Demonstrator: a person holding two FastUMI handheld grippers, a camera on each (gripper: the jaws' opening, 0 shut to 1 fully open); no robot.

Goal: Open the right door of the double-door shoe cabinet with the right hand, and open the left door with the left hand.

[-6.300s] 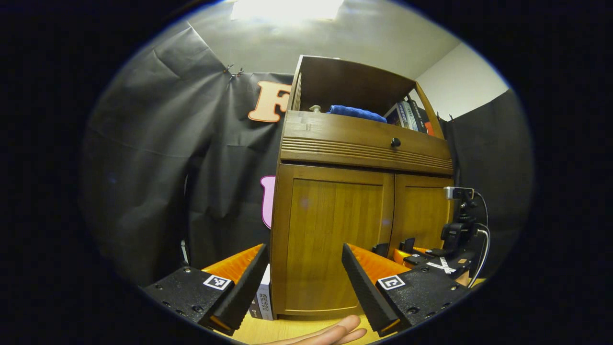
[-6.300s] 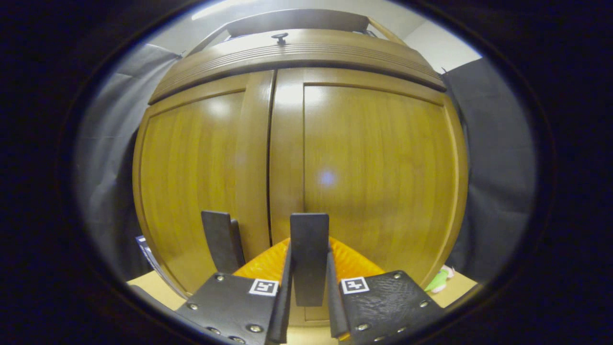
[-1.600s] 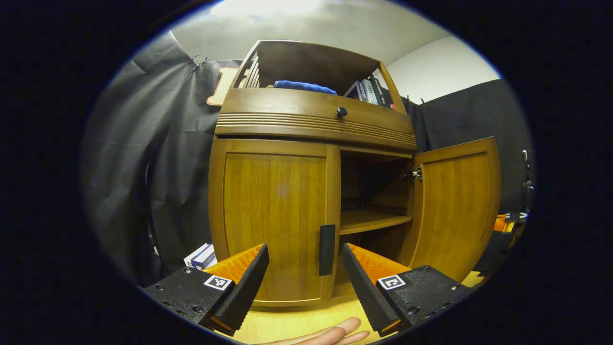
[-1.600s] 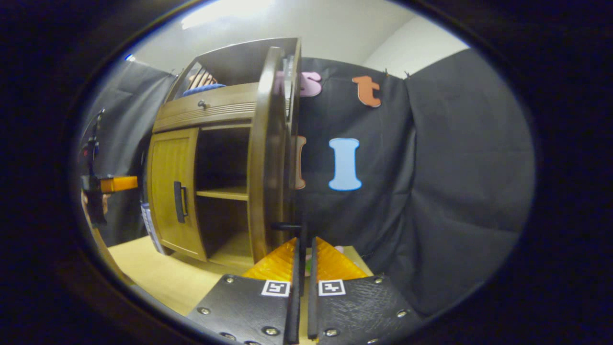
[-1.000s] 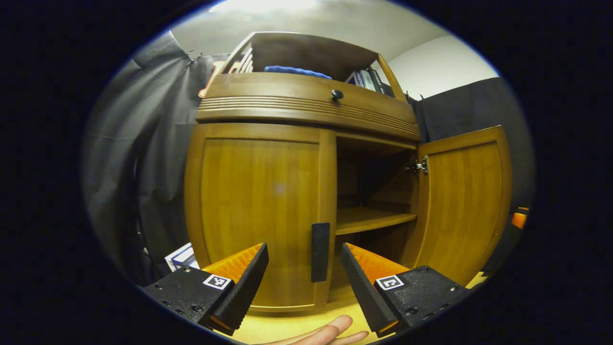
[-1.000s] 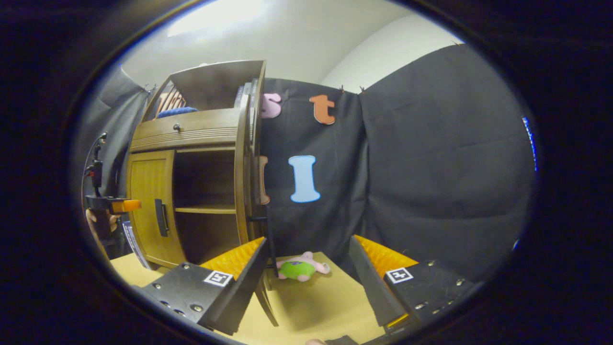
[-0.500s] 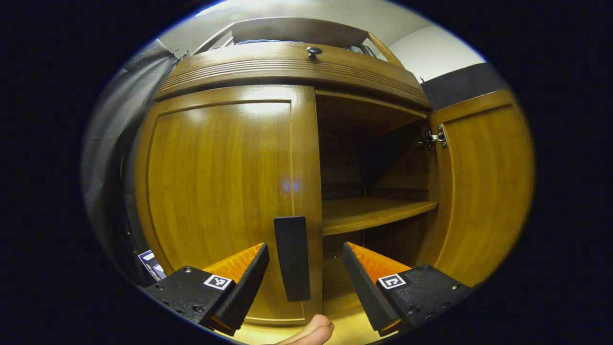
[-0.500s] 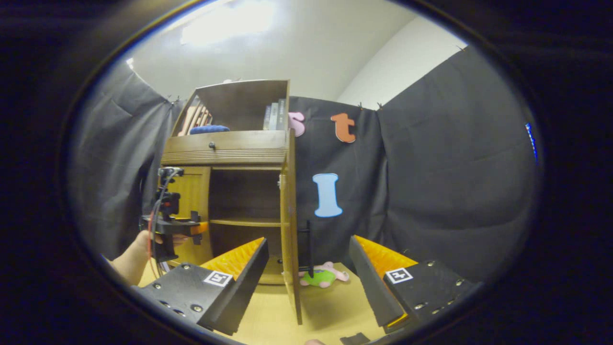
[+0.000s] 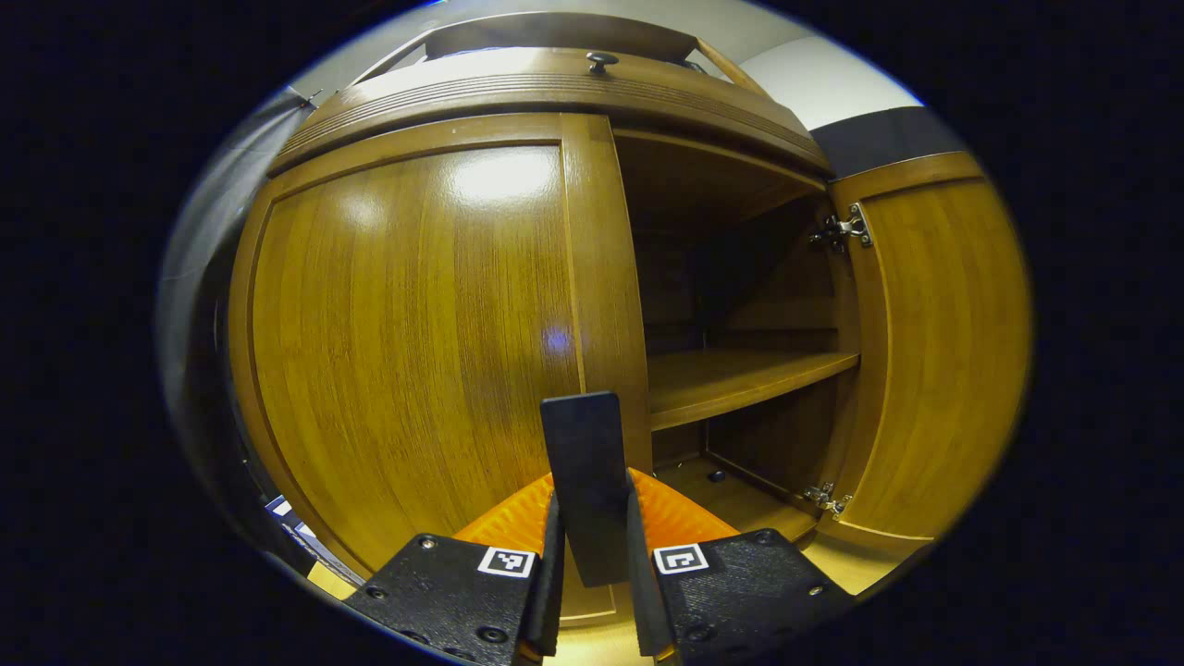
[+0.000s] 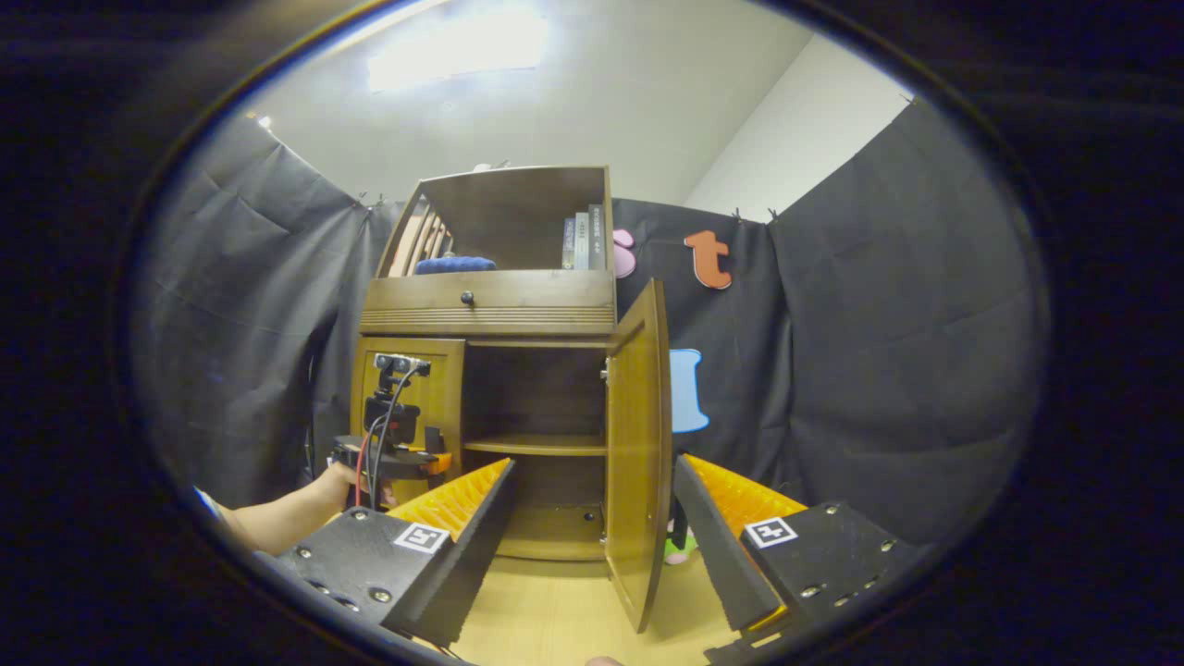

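Note:
The wooden shoe cabinet [image 9: 555, 92] stands close in the left gripper view. Its left door [image 9: 407, 324] is closed, and my left gripper [image 9: 592, 573] is shut on that door's dark vertical handle [image 9: 583, 462]. The right door [image 9: 934, 342] hangs swung open, showing a bare inner shelf [image 9: 740, 379]. In the right gripper view the cabinet [image 10: 490, 305] is farther off, with the open right door [image 10: 638, 444] edge-on ahead. My right gripper [image 10: 592, 536] is open and holds nothing. The left gripper [image 10: 398, 453] and the hand holding it [image 10: 333, 481] are at the left door.
Books [image 10: 583, 240] and a blue cloth [image 10: 453, 265] sit on the cabinet's top shelf above a drawer knob [image 9: 601, 61]. A small plush toy [image 10: 680, 548] lies on the light wooden floor [image 10: 555, 610] behind the open door. Black cloth walls surround the cabinet.
My left gripper moved in and closed on the left door's handle. My right gripper let go of the right door's handle, opened and backed away, leaving that door swung open.

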